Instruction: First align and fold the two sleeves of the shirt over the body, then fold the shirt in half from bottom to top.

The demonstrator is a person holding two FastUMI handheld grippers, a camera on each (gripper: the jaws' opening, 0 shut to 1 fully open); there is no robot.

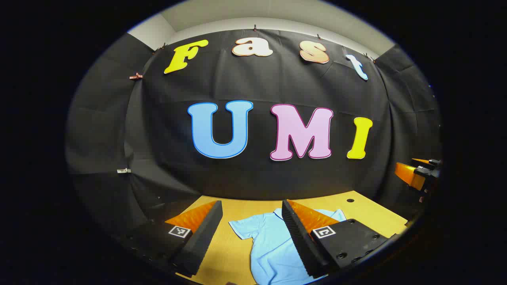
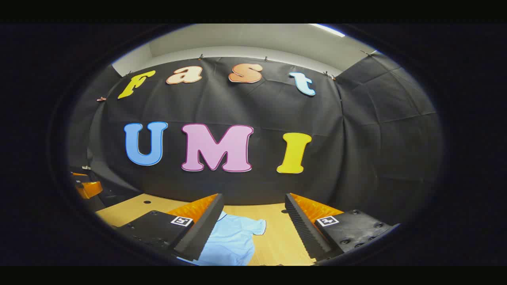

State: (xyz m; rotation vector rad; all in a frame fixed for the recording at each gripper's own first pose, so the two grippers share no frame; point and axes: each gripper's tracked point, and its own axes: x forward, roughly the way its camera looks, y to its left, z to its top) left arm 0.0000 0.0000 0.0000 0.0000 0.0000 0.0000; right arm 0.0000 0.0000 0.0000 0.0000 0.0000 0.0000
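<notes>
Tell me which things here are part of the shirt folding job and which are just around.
Part of the job:
shirt, lying flat, sleeves spread
left gripper, open above the shirt
right gripper, open above the shirt

Just around:
table, bearing the shirt
hole in the table
clips that pin the wall cloth

Black screw-studded hand-held gripper (image 1: 253, 225) with square markers (image 1: 324, 232)
</notes>
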